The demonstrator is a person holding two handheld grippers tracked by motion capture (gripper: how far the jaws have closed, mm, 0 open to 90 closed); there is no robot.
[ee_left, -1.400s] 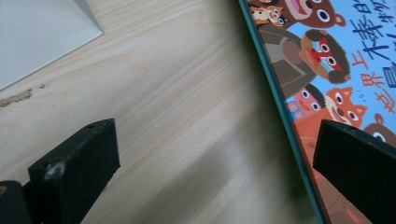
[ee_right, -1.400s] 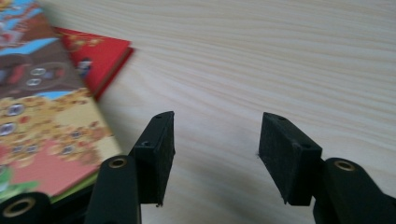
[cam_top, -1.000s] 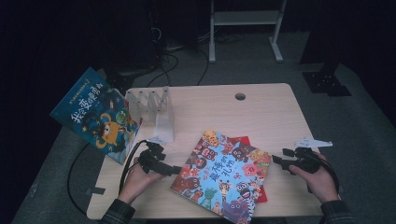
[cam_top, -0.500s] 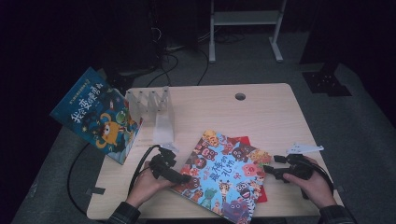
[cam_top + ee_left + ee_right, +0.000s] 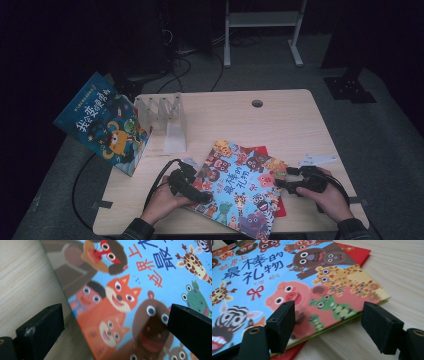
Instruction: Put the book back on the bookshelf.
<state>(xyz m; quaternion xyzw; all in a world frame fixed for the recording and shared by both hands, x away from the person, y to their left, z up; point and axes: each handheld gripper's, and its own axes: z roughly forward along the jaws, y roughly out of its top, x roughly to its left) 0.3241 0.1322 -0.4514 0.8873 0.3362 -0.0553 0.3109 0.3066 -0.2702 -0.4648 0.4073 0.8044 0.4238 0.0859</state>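
A colourful animal picture book (image 5: 240, 187) lies flat at the table's front middle, on top of a red book (image 5: 281, 210). My left gripper (image 5: 205, 198) is open at the picture book's left edge. In the left gripper view my left gripper (image 5: 115, 327) has one jaw over the wood and the other over the cover (image 5: 140, 290). My right gripper (image 5: 277, 183) is open at the book's right edge. In the right gripper view my right gripper (image 5: 329, 325) straddles the cover's corner (image 5: 287, 272), and the red book (image 5: 354, 251) peeks out beneath.
A blue picture book (image 5: 102, 125) leans off the table's left edge beside a clear rack (image 5: 167, 112). A cable hole (image 5: 257, 103) sits in the far tabletop (image 5: 280, 125). Dark floor and a white stand (image 5: 260, 30) lie beyond.
Both hands have closed in on the picture book: the left gripper moved right onto its left edge, and the right gripper moved left to its right edge. The books have not moved.
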